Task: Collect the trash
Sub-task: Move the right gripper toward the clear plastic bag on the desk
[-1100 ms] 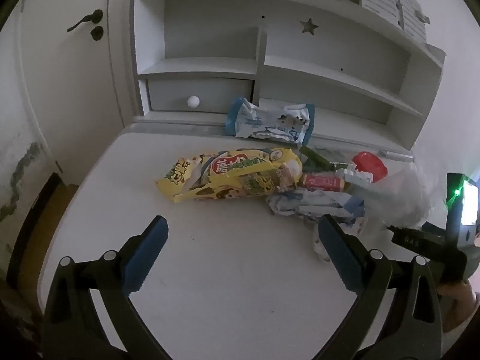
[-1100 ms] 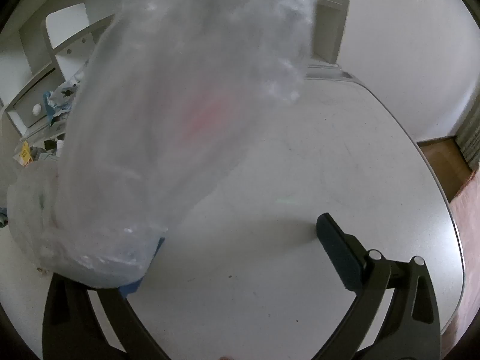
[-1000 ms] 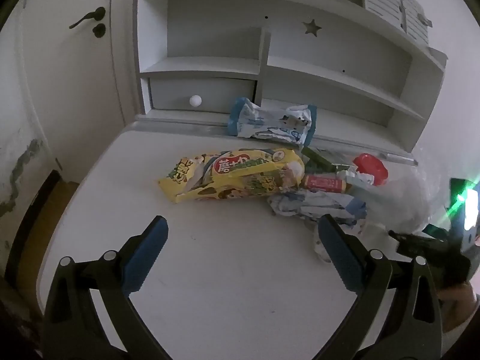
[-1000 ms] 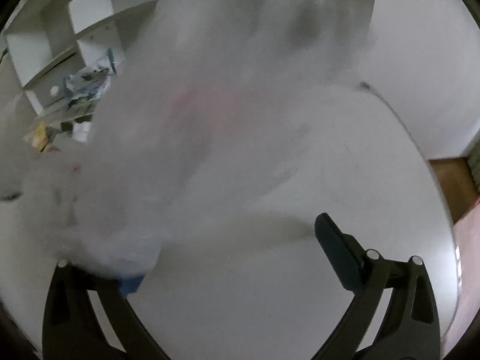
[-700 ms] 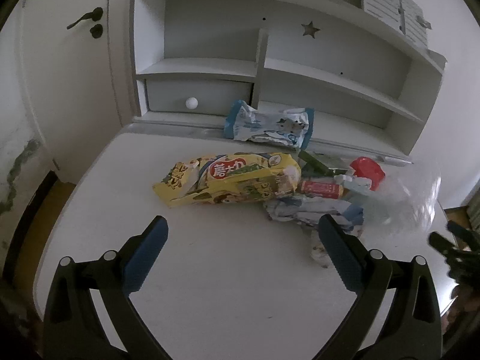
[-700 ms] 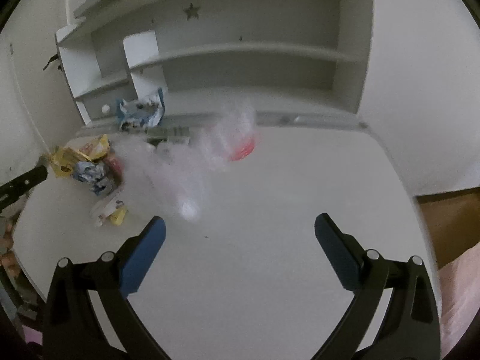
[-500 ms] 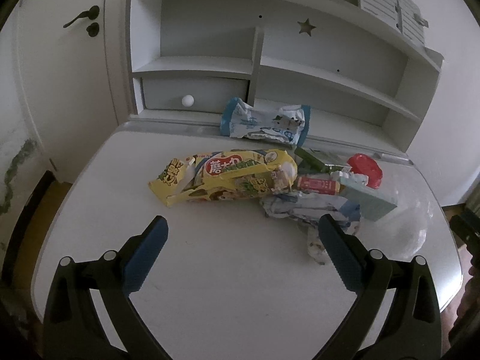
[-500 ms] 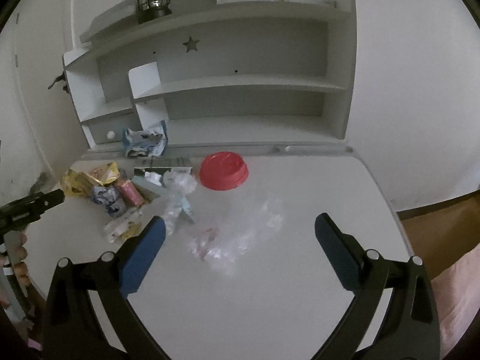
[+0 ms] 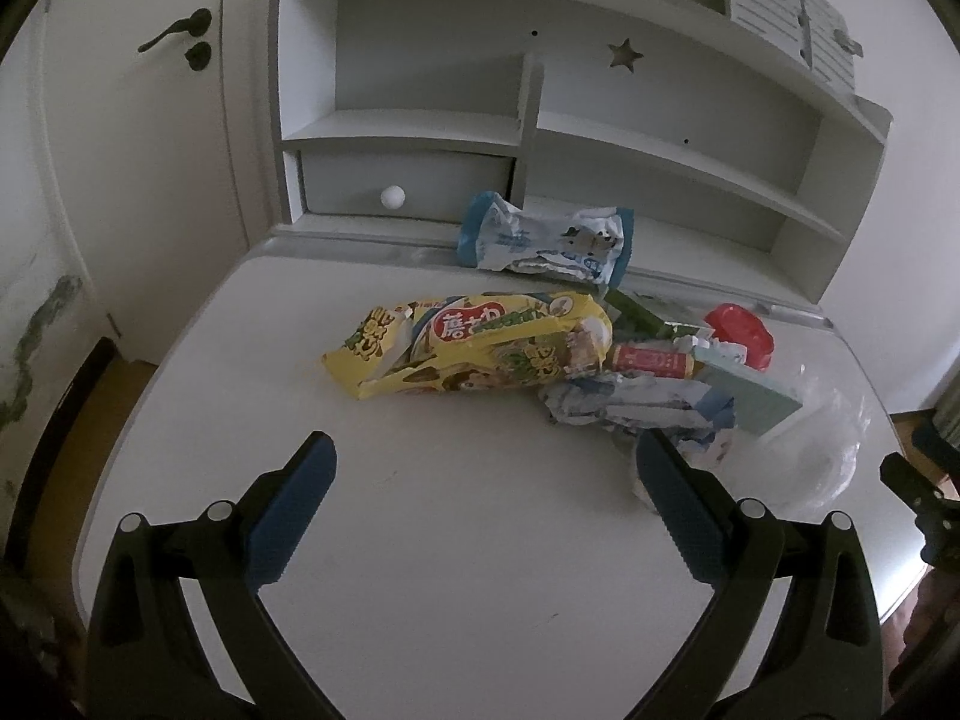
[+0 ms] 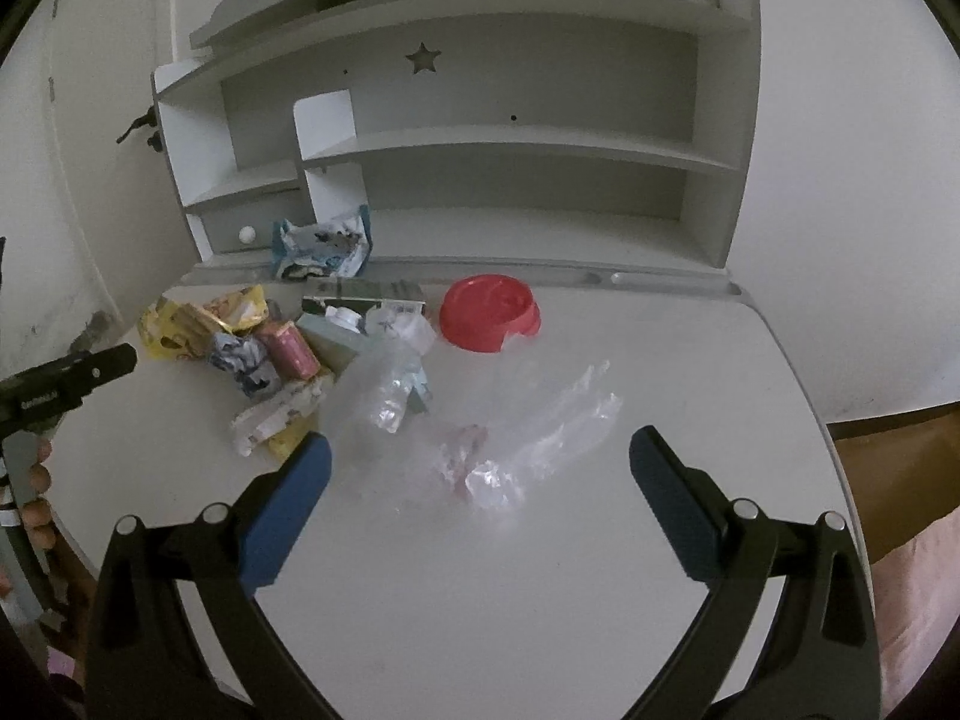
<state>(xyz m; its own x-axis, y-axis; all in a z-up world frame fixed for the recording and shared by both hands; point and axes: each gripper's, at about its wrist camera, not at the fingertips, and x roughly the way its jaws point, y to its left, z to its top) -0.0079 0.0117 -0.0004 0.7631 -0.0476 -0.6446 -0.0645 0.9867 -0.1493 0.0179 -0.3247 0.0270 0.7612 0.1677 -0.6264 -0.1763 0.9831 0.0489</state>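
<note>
A: Two grippers are seen with jaws apart, nothing held. What was changed?

B: Clear plastic bag [image 10: 480, 438] was let go by the right gripper [image 10: 474, 474]; it is now lain flat and crumpled on the bench [image 10: 540, 600], just beside the trash pile [image 9: 540, 360].

A: Meaning?

B: Bag judged staged for filling. Left gripper [image 9: 480, 498] is held before the yellow snack wrapper [image 9: 474, 348]; red lid [image 10: 487, 312] is set behind the bag.

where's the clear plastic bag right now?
In the right wrist view the clear plastic bag lies flat on the white table, in front of the red lid, right of the wrapper pile, ahead of the open right gripper.
</note>
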